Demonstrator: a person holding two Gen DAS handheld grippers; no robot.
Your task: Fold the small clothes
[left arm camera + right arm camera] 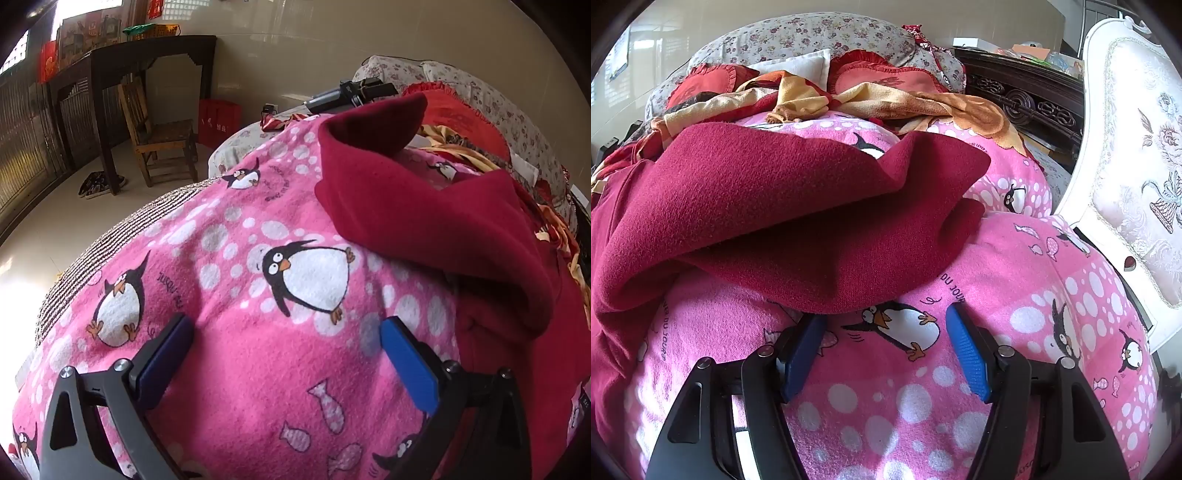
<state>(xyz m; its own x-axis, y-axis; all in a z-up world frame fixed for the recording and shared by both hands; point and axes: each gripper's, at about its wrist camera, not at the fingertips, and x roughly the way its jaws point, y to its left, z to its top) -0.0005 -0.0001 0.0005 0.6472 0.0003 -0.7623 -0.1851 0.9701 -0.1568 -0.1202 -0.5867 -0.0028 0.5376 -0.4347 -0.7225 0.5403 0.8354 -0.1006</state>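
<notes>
A dark red fleece garment point(436, 206) lies rumpled on a pink penguin-print blanket point(240, 266) that covers the bed. In the left wrist view it lies ahead and to the right, one part raised in a peak. My left gripper point(284, 332) is open and empty, its blue pads over bare pink blanket just left of the garment. In the right wrist view the garment point(768, 214) fills the left and middle, folded over on itself. My right gripper point(886, 321) is open and empty, its tips just short of the garment's near edge, over the blanket point(1015, 295).
Floral pillows point(820, 33), red cushions point(882, 79) and an orange-yellow cloth point(886, 99) are piled at the bed's far end. A white padded chair back point(1137, 155) stands at the right, a carved dark headboard point(1027, 96) behind. A wooden chair point(159, 133) and dark table point(147, 55) stand on the floor left.
</notes>
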